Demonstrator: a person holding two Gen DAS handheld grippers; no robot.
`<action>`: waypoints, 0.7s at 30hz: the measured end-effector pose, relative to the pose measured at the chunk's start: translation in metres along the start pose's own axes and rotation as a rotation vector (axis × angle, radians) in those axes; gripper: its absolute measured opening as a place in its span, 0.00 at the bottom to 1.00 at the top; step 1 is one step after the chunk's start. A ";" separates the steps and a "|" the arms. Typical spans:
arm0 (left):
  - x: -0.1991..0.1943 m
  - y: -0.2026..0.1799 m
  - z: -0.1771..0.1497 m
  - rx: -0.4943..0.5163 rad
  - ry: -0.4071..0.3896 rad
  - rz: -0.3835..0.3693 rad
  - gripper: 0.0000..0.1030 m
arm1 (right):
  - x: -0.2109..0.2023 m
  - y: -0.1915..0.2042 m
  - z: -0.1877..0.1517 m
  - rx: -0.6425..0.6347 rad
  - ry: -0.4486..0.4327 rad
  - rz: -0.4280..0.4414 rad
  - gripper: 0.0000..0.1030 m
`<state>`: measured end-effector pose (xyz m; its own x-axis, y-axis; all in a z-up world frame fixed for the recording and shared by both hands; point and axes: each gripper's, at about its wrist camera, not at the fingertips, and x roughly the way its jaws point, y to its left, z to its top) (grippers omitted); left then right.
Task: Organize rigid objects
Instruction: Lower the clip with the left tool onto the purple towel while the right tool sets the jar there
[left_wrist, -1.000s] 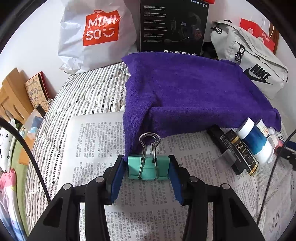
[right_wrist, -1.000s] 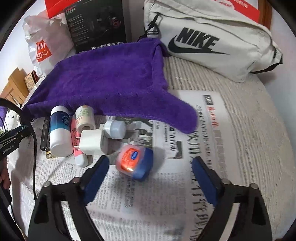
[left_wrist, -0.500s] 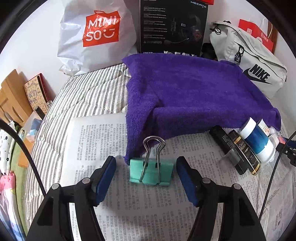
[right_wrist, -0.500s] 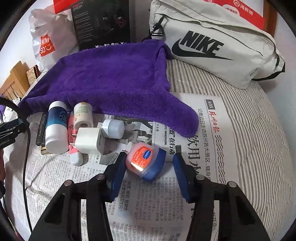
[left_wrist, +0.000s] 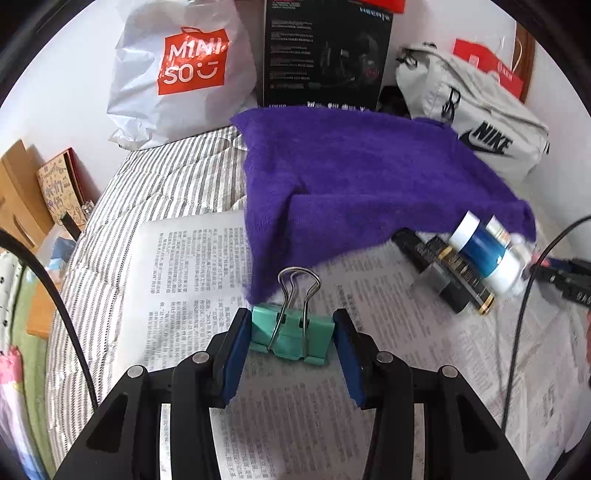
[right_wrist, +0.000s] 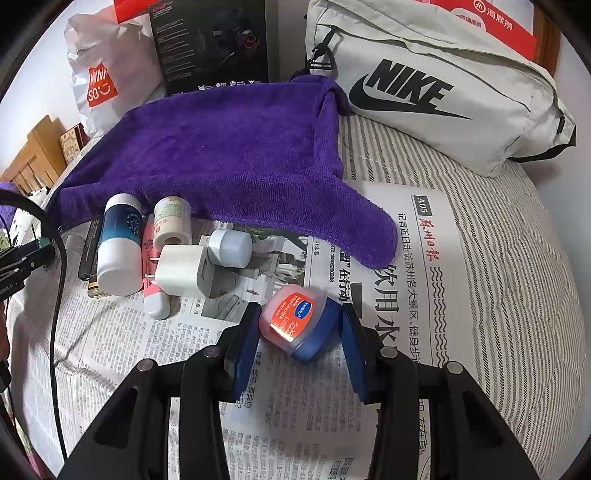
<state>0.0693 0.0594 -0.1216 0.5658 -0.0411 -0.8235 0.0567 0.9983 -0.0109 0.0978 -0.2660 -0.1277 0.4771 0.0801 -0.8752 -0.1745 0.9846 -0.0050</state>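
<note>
Left gripper (left_wrist: 291, 341): jaws closing, blue pads against both short ends of the green clip (left_wrist: 291, 334), which lies on the newspaper (left_wrist: 184, 258) at the towel's (left_wrist: 369, 177) 6 o'clock corner. Clip's long axis runs 9-to-3 across the jaws; wire handles point to 12. Right gripper (right_wrist: 299, 332): jaws closing around the tilted jar (right_wrist: 295, 325), left pad touching, right pad at or just off the blue side. Jar sits at 4 o'clock from the charger (right_wrist: 183, 271) and bottle (right_wrist: 120, 243) cluster, nearer the right hand; I judge that cluster the likely destination.
</note>
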 end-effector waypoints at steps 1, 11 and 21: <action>0.000 -0.001 0.000 0.006 0.001 0.008 0.42 | 0.000 0.000 0.000 0.000 0.000 0.000 0.41; 0.000 0.000 -0.003 -0.002 -0.010 -0.005 0.41 | -0.001 0.000 -0.001 -0.005 -0.011 0.005 0.41; -0.013 -0.006 0.002 -0.031 -0.016 -0.023 0.41 | -0.012 0.000 0.000 -0.014 -0.019 0.025 0.41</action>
<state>0.0632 0.0542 -0.1094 0.5780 -0.0643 -0.8135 0.0441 0.9979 -0.0476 0.0918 -0.2674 -0.1171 0.4884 0.1078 -0.8659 -0.1990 0.9799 0.0098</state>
